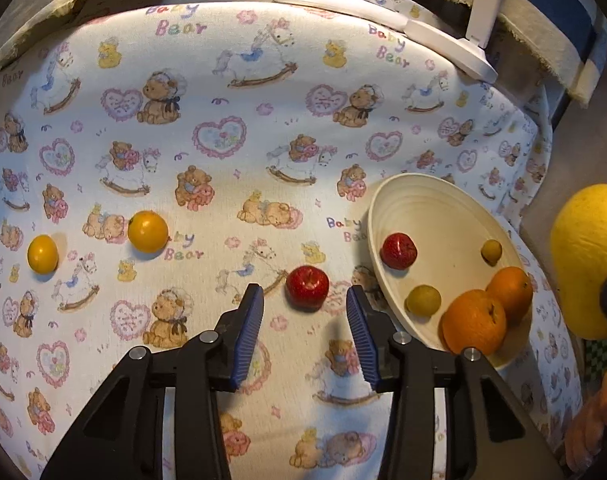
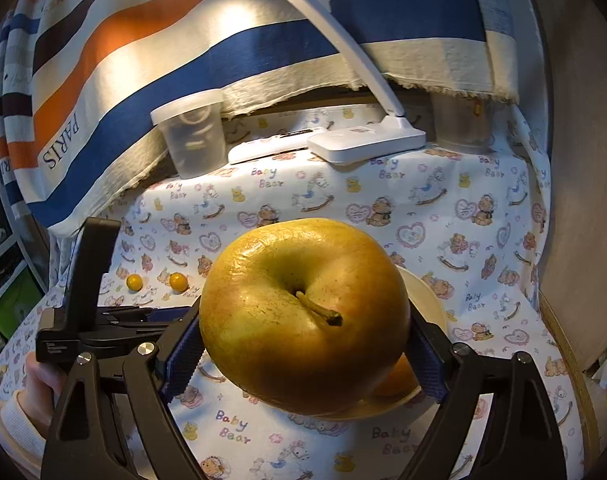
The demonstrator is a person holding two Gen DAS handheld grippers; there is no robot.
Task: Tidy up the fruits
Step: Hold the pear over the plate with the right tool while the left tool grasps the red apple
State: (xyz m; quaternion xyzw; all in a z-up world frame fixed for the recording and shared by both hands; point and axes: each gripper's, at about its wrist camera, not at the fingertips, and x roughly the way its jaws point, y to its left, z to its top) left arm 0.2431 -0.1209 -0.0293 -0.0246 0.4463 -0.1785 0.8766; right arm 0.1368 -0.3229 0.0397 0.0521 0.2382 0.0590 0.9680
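On tablecloth (image 1: 231,184): "Baby Bear" | left gripper (image 1: 305,300) unclosed | right gripper (image 2: 303,344) clamps pear (image 2: 303,316)

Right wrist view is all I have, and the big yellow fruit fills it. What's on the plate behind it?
Observer: Left wrist view shows the plate holding five fruits: near orange, far orange, a red fruit, and two small yellow-green fruits.
Operator: Left gripper's fingers are hidden here. Open?
Observer: The left gripper is open and grips nothing.
Operator: What's it aimed at?
Observer: A red apple on the cloth. It sits between the fingertips, with the pads clear of it on both sides.
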